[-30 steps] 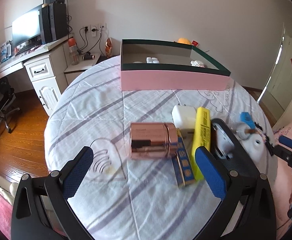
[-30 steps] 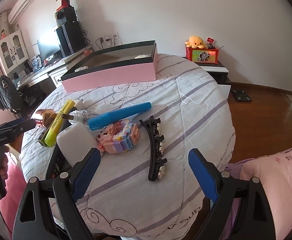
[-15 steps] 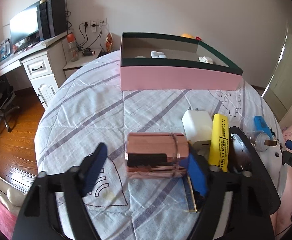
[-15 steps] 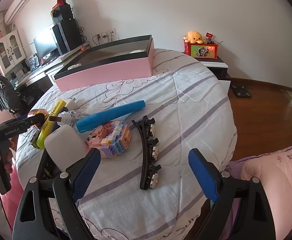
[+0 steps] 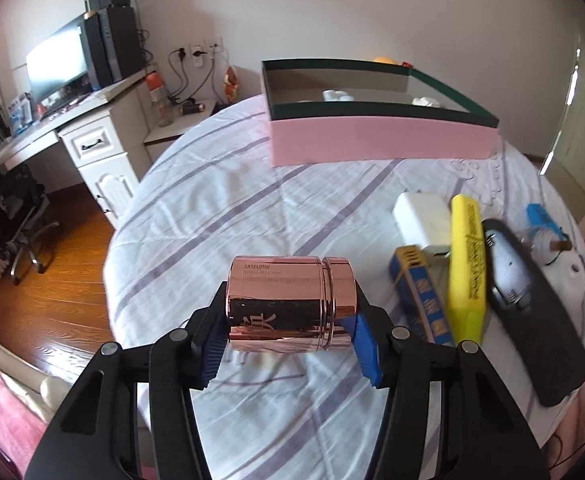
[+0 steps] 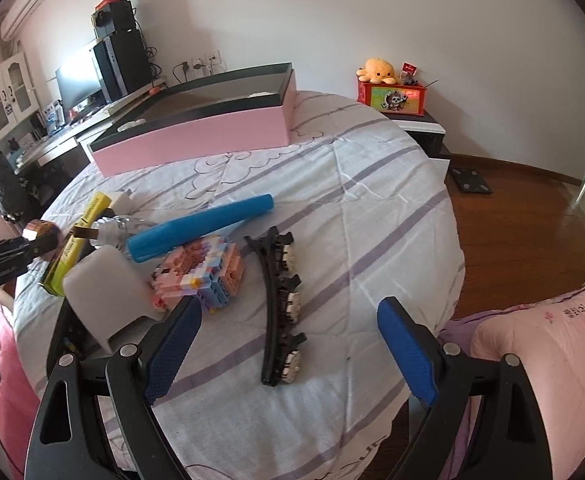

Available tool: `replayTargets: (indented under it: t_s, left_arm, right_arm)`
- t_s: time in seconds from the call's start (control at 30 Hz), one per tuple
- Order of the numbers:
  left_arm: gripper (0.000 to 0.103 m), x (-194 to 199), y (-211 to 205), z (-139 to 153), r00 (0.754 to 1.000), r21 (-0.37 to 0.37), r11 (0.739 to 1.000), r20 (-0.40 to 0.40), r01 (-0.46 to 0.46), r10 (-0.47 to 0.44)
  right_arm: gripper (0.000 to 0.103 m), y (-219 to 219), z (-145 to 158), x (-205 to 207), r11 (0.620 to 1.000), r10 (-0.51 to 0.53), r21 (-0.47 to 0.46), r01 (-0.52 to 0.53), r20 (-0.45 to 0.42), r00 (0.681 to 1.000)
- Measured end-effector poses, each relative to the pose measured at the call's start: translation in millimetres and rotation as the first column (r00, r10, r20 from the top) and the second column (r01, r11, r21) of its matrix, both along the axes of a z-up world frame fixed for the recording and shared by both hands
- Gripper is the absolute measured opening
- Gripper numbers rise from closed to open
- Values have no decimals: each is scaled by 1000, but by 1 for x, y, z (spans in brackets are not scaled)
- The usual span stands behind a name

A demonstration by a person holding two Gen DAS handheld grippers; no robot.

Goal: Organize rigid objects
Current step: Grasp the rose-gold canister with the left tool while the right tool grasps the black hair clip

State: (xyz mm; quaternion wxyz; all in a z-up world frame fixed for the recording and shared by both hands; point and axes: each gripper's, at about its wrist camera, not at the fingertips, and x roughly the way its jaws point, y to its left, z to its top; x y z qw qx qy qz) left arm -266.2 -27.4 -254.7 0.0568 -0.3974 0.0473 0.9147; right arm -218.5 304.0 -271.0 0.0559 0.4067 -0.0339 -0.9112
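Closing left gripper (image 5: 290,344) on rose-gold jar (image 5: 290,306), lying sideways on quilted bed (image 5: 220,208); blue pads at both ends, apparently touching. Step: securing the pick. Next: firm hold, lift, carry to pink box (image 5: 376,142) beyond. Right gripper (image 6: 288,350) spread wide, empty, above black hair clip (image 6: 278,308). Earlier left jaws stood wide, jar untouched.

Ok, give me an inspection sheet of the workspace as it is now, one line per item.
Surface: striped bedspread, wrinkled.
Job's things: rose-gold jar on its side between the left fingers; pink box at the far edge, small white items inside.
Clutter: yellow highlighter, white charger, blue pen, brick toy, black hair clip.
Grippers: left gripper closing on the jar; right gripper open, holding nothing.
Cables: wall plugs beyond the bed.
Surroundings: desk, monitor, wood floor.
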Motion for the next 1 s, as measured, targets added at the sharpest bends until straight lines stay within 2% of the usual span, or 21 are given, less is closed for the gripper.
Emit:
replayTargets:
  t_s: [0.13,0.33,0.37,0.47,0.53,0.67,0.83,0.9,1.0]
  left_arm:
    - [55,-1,-2,-4,1000,-10,1000,13,-5,6]
    - [56,-5,-2,-11,1000,-11,1000,28,-4,5]
    - [56,-5,-2,-12,1000,-9,1000,28,-5,5]
    - [56,-6,-3,-12,1000,0,1000,28,-5,5]
    - [56,-7,-2,-13,1000,0,1000,28,-1,1]
    - [60,-8,-3,-14,1000,9,1000,30,-3,3]
    - [58,-9,-2,-15,1000,12,1000,18,-2,2]
    - [55,-7,-3,-15,1000,27,1000,2,4,-4]
    - [54,-6,-4,-15,1000,29,1000,-5,12,-12]
  right_arm:
    - [91,-2,-3,-3,999,-11,52,11,4,1000]
    - [89,1,-7,-8,999,1,53,-2,20,1000]
    - [85,1,-7,-8,998,3,57,-5,23,1000]
    - [60,4,-5,-11,997,2,73,-3,18,1000]
    - [55,7,-4,-13,998,-1,67,-1,16,1000]
    - [33,0,-4,-12,995,14,102,-14,6,1000]
    - [30,-7,-6,-14,990,33,137,-33,2,999]
    - [20,-6,-6,-14,991,57,122,-56,-3,998]
    - [19,-6,-5,-14,991,65,119,-64,-5,998]
